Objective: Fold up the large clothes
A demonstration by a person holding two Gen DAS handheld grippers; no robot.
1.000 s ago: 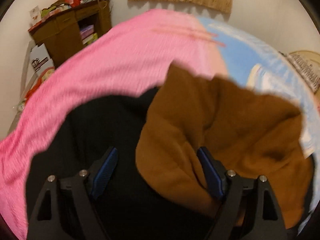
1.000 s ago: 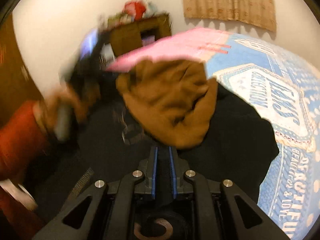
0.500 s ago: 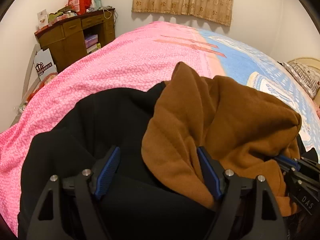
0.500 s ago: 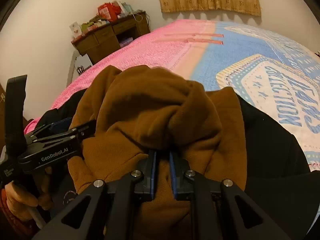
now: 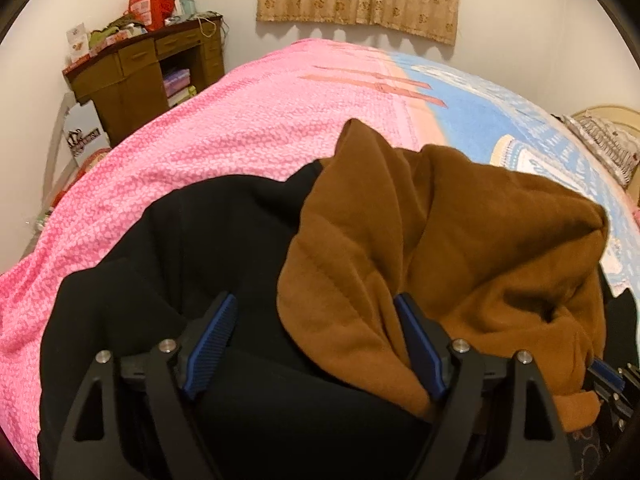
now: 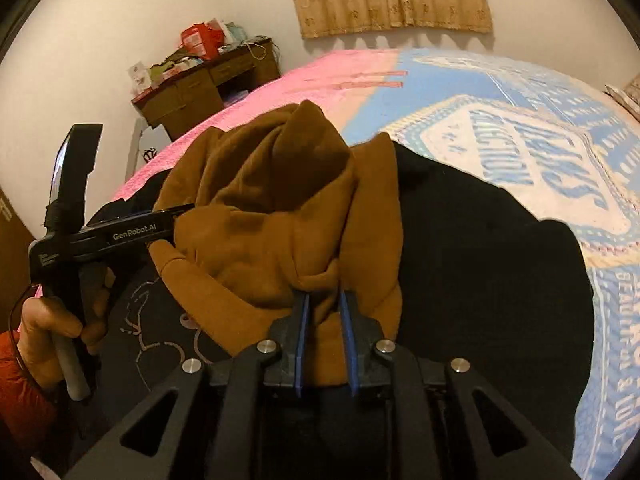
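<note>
My right hand-held gripper [image 6: 323,334] is opening around the soft, heavy brown hoodie [image 6: 280,216]; the left hand-held gripper [image 5: 316,344] gapes empty; I'd grab the hem.

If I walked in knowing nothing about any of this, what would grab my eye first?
Probably the rumpled brown fleece hood heaped on a black garment in the middle of the bed. Behind it spreads a loud bedspread, pink on one side, blue with white lettering on the other. Then the black right gripper with blue pads, its jaws opening with brown cloth between them, while the left gripper stands wide open over the garment.
</note>
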